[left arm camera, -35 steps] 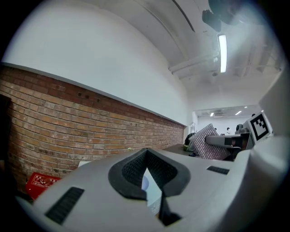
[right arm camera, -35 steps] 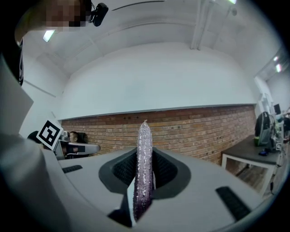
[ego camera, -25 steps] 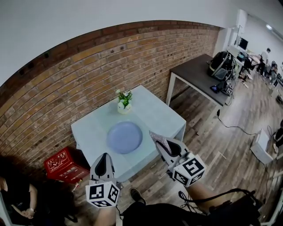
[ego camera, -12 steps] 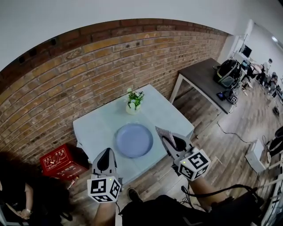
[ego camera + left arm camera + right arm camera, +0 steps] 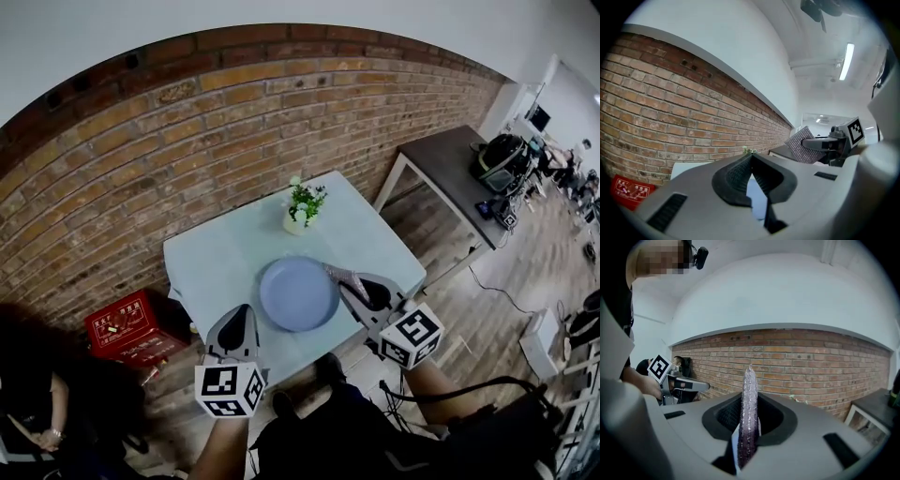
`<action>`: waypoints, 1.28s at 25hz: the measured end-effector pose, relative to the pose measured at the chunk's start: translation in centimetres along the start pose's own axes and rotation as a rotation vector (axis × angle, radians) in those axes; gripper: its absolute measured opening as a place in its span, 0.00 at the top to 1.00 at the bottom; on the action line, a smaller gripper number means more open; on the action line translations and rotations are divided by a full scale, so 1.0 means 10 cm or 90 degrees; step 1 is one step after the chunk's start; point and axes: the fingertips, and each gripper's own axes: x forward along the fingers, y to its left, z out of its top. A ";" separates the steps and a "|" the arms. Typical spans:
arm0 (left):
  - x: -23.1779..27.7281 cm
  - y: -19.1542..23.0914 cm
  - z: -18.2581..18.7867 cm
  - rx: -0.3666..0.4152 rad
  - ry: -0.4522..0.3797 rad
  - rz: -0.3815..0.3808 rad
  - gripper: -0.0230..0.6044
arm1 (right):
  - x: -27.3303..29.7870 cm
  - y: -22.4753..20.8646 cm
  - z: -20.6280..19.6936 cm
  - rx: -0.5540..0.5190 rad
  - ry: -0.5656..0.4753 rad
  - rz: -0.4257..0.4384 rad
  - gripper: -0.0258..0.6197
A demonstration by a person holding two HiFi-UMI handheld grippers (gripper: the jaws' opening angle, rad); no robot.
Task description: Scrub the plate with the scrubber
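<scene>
A round blue-grey plate [image 5: 296,293] lies on the pale blue table [image 5: 211,262], near its front edge. My right gripper [image 5: 360,287] is shut on a sparkly grey scrubber [image 5: 345,277], which it holds edge-up at the plate's right rim. In the right gripper view the scrubber [image 5: 749,408] stands upright between the jaws. My left gripper [image 5: 236,319] hangs at the table's front edge, left of the plate, its jaws shut with nothing in them. In the left gripper view the scrubber [image 5: 801,144] shows off to the right.
A small white pot with a green plant [image 5: 302,210] stands behind the plate. A red crate [image 5: 129,328] sits on the floor left of the table, under the brick wall [image 5: 234,122]. A dark table [image 5: 459,173] with bags stands at right. A seated person [image 5: 37,412] is at bottom left.
The view has closed in on the table. Both grippers have come forward: the scrubber now reaches the plate's right rim and the left gripper has neared the table's front edge.
</scene>
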 end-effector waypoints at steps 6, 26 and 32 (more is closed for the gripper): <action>0.15 0.05 -0.15 -0.013 0.023 0.032 0.95 | 0.26 -0.24 -0.16 0.029 0.011 0.048 0.84; 0.71 0.17 -0.92 -0.057 0.099 0.218 0.94 | 1.29 -0.63 -0.92 -0.023 0.136 0.362 0.84; 0.82 0.20 -1.26 -0.069 0.136 0.262 0.94 | 1.50 -0.61 -1.23 -0.047 0.173 0.435 0.84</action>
